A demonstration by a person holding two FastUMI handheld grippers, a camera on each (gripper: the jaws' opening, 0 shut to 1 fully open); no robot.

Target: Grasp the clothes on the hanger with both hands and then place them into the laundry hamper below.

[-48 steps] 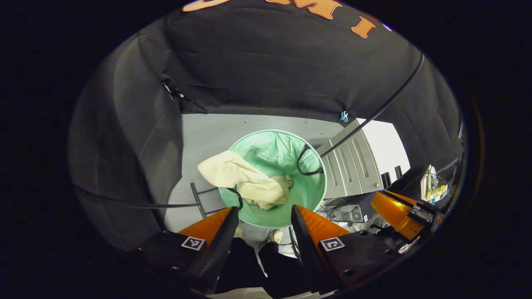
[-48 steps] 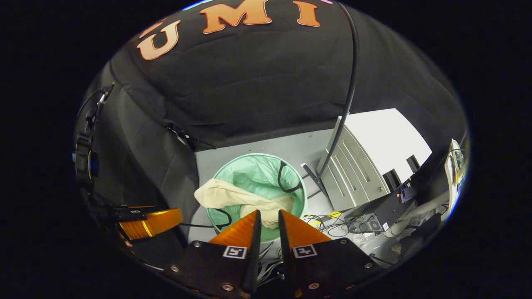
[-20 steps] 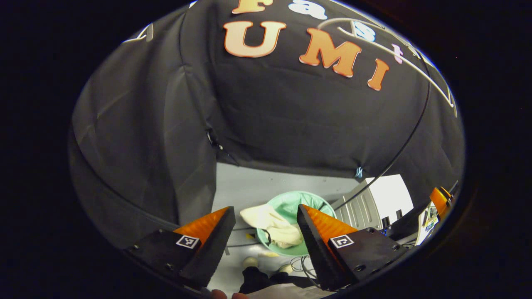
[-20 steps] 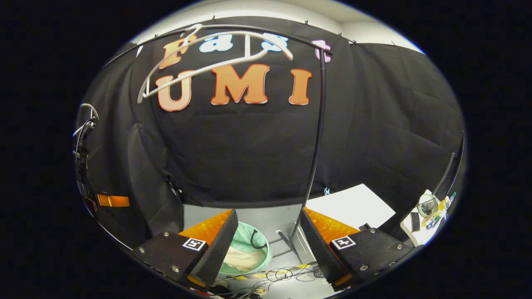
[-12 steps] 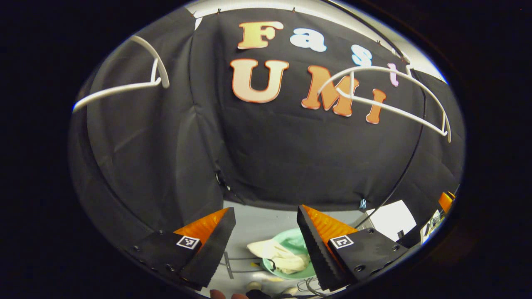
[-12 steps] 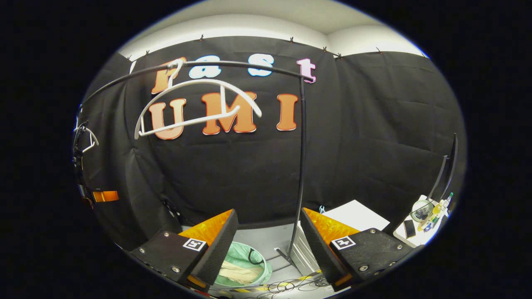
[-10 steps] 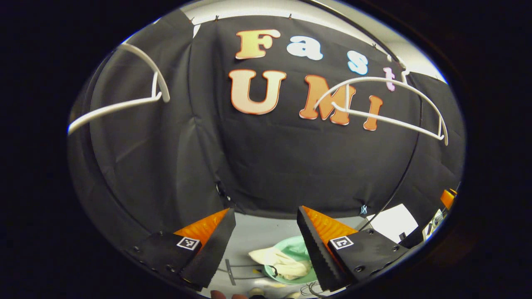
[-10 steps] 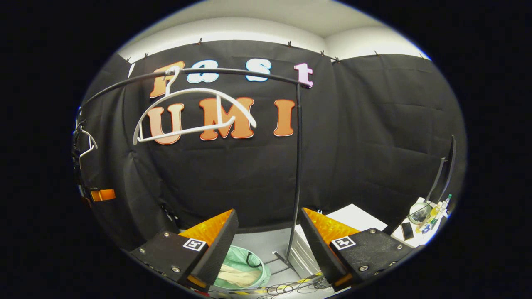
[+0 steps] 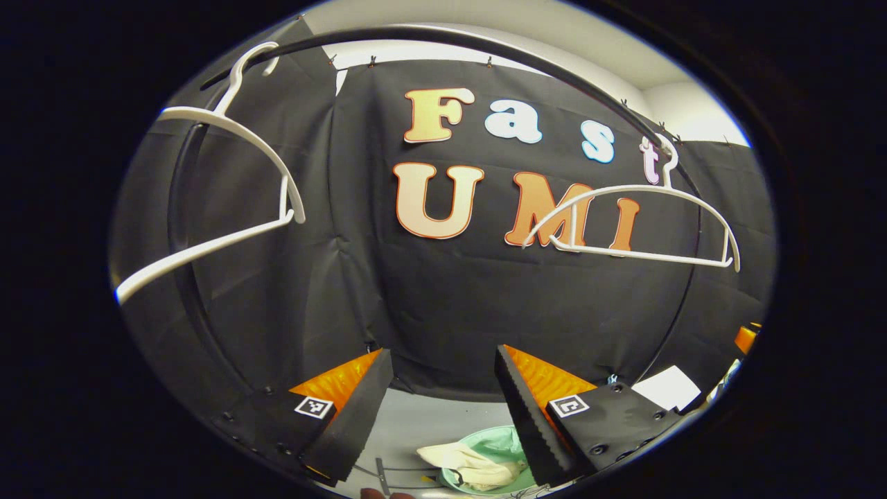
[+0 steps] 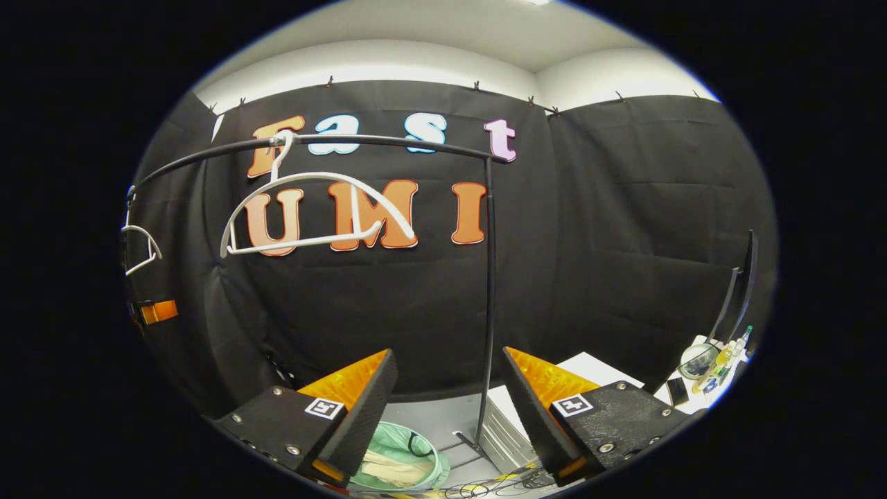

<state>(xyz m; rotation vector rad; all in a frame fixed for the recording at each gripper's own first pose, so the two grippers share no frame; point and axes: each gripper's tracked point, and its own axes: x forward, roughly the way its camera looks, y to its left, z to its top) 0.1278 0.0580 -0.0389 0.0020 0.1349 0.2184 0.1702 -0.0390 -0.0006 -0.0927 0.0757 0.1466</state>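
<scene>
A cream garment point(image 9: 466, 463) lies in the green laundry hamper point(image 9: 500, 443) on the floor, draped over its near rim; in the right gripper view the garment point(image 10: 391, 468) and hamper point(image 10: 402, 443) sit low at the left. Two bare white hangers point(image 9: 634, 225) point(image 9: 222, 187) hang from the black rail point(image 9: 443, 41). The right gripper view has one bare hanger point(image 10: 315, 211) on the rail point(image 10: 360, 142). My left gripper point(image 9: 443, 360) is open and raised well above the hamper, nothing between its fingers. My right gripper point(image 10: 449, 360) is open and empty too.
The rack's black upright post point(image 10: 487, 291) stands just right of the hamper. A white cabinet point(image 10: 509, 416) sits beside it, with cables point(image 10: 478, 485) on the floor. A small table with bottles point(image 10: 714, 360) is at far right.
Both grippers have tilted up from looking down at the hamper to facing the rail and bare hangers. The right gripper went from shut to open. The garment stays in the hamper.
</scene>
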